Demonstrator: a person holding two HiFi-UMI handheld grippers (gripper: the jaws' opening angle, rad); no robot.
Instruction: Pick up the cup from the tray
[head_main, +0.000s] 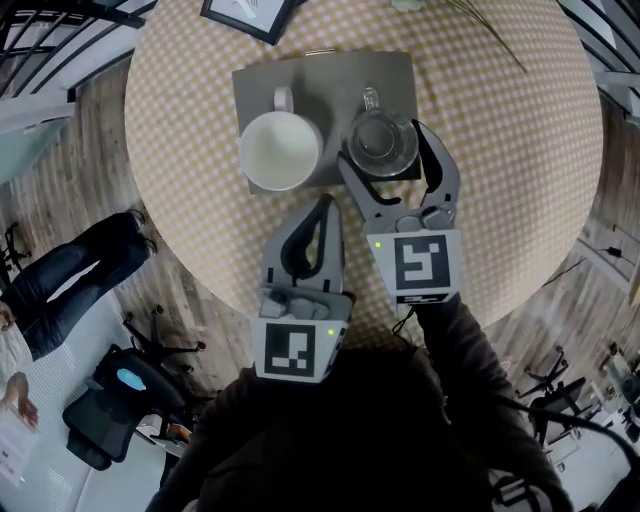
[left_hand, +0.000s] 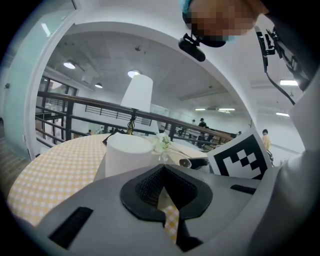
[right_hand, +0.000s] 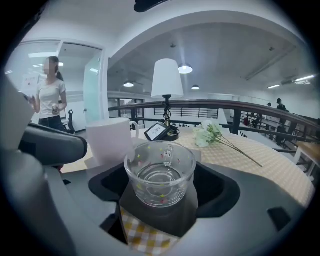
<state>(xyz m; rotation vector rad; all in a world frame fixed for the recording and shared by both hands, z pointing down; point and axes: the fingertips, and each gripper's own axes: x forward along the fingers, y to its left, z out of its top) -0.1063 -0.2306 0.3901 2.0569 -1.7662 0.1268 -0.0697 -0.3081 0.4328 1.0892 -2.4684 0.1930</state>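
A grey tray lies on the round checked table and bears two cups. The clear glass cup with small coloured dots stands on its right side, handle pointing away. My right gripper is open, one jaw on each side of that glass cup, with a gap showing between the pads and the glass. To the left stands a white mug, also seen in the left gripper view. My left gripper is shut and empty, its tips just before the tray's near edge, right of the mug.
A framed card stands behind the tray, and a white flower stem lies at the far right of the table. A table lamp rises at the back. The table's rim curves close under my grippers. A person's legs are on the floor to the left.
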